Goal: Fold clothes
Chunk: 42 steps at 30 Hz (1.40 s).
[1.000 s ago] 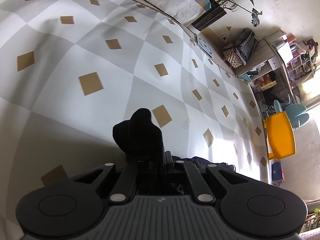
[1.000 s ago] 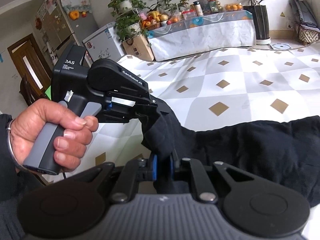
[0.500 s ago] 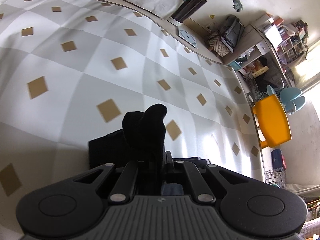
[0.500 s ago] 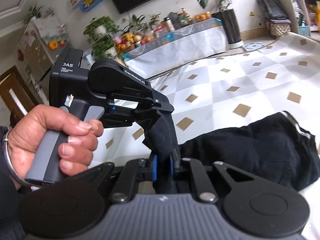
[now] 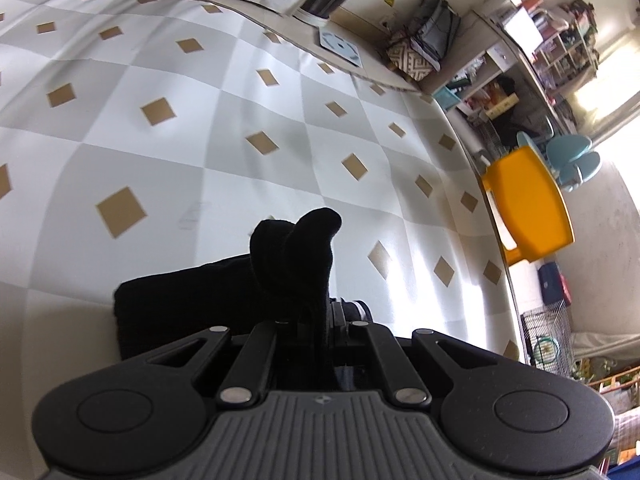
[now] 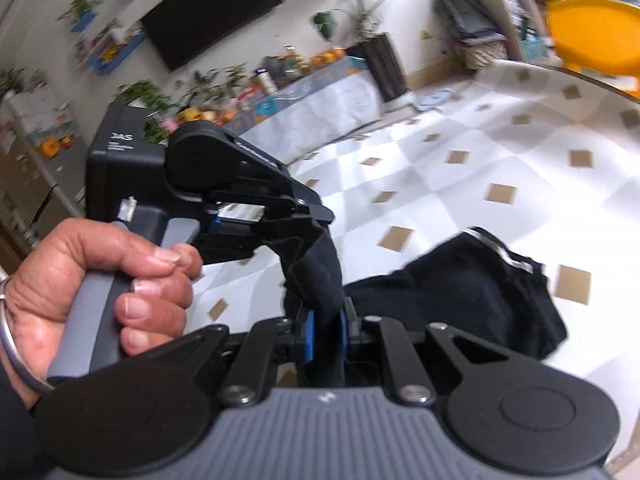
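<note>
While raised, both grippers (image 6: 324, 330) (image 5: 306, 320) pinch black garment (image 6: 460, 280).

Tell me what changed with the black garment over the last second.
The black garment has drawn in toward both grippers: a second ago it stretched out past the frame's right edge, now its far end lies bunched on the patterned mat. Left hand-held gripper and right hand-held gripper stay clamped on it.
</note>
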Motion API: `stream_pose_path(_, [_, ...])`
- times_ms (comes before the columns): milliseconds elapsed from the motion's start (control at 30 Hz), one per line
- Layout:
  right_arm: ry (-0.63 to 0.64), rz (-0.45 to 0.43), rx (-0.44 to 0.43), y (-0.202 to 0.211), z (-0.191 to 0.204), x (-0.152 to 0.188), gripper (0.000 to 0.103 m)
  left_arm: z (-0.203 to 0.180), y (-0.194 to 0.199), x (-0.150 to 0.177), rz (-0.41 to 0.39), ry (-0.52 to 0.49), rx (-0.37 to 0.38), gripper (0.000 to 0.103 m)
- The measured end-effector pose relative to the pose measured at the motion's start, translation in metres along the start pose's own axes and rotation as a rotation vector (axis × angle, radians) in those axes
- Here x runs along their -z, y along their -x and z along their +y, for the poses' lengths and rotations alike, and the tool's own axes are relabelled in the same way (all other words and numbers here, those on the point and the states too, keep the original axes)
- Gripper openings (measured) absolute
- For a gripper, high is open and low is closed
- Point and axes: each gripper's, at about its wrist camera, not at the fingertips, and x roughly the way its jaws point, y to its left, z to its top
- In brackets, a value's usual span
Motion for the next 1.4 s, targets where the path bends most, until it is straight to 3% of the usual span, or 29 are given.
stream_pose_path(700, [-0.261, 0.005, 0.346, -0.026, -0.076, 0.017, 0.015, -0.034, -0.115, 0.026, 0.181, -0.048, 0.022, 0.005])
stream_pose_path(867, [-0.345, 0.042, 0.417, -0.034, -0.093, 0.023, 0.027, -0.033, -0.125, 0.029, 0.192, -0.007, 0.04, 0.033])
stream_pose_path(933, [-0.367, 0.03, 0.461, -0.033, -0.098, 0.024, 0.04, -0.034, -0.121, 0.026, 0.184, 0.014, 0.072, 0.044])
stream_pose_path(1133, [-0.369, 0.004, 0.514, -0.031, -0.102, 0.023, 0.047, -0.043, -0.089, 0.01, 0.137, 0.01, 0.14, 0.054])
stream_pose_path(1400, [-0.397, -0.049, 0.461, -0.022, -0.102, 0.018, 0.058, 0.008, -0.064, 0.033, 0.127, 0.029, 0.064, 0.058])
